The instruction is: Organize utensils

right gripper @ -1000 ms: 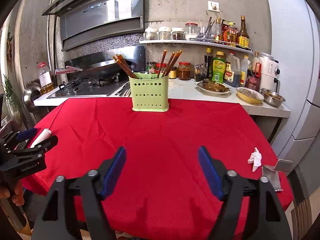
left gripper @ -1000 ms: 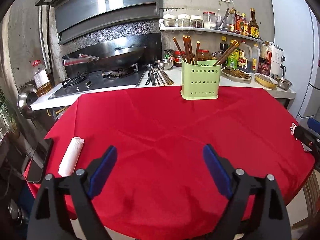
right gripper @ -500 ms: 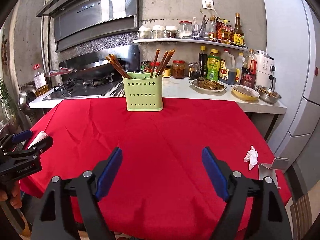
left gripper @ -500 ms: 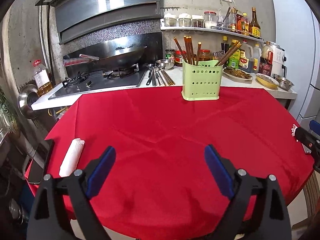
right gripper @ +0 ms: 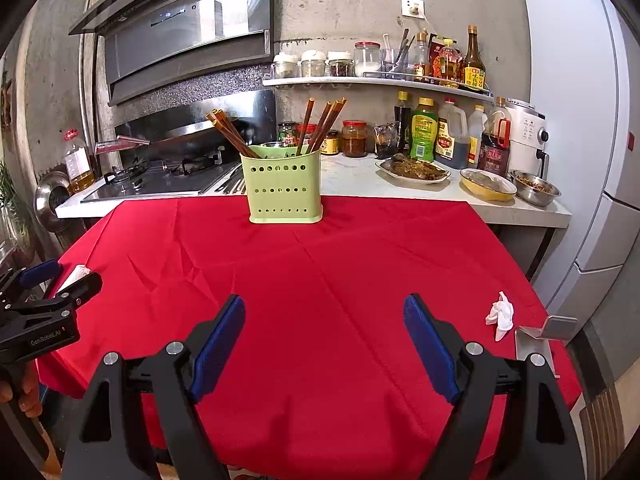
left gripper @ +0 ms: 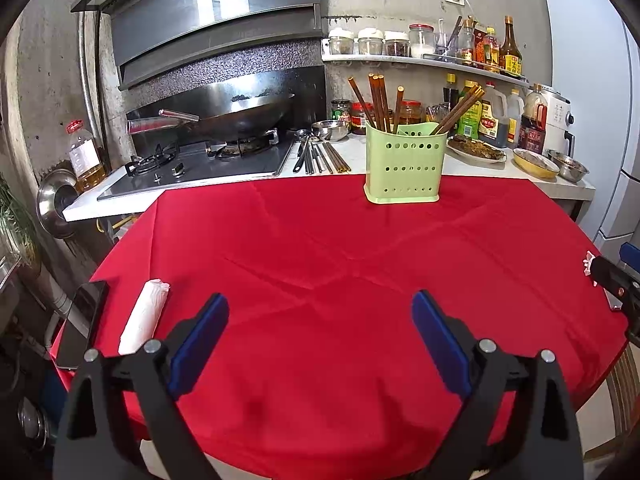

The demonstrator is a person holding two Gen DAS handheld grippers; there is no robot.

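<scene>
A pale green perforated utensil holder (left gripper: 404, 168) (right gripper: 285, 188) stands at the far edge of the red tablecloth (left gripper: 340, 264) (right gripper: 320, 272), with several brown chopsticks (left gripper: 378, 100) (right gripper: 320, 124) leaning in two of its compartments. Behind it on the white counter lie loose metal utensils and chopsticks (left gripper: 320, 156) (right gripper: 234, 180) beside the stove. My left gripper (left gripper: 320, 312) hovers open over the near part of the cloth, nothing between its blue pads. My right gripper (right gripper: 324, 314) is likewise open and empty, well short of the holder.
A rolled white cloth (left gripper: 144, 316) and a dark phone (left gripper: 82, 316) lie at the table's left edge; a crumpled tissue (right gripper: 500, 314) and a metal stand (right gripper: 540, 332) at its right. A wok (left gripper: 236, 114) sits on the stove. Dishes (right gripper: 414, 168), bottles and jars line the counter.
The right wrist view shifted slightly, so the holder sits a little differently in it. Nothing on the table moved and both grippers stayed open.
</scene>
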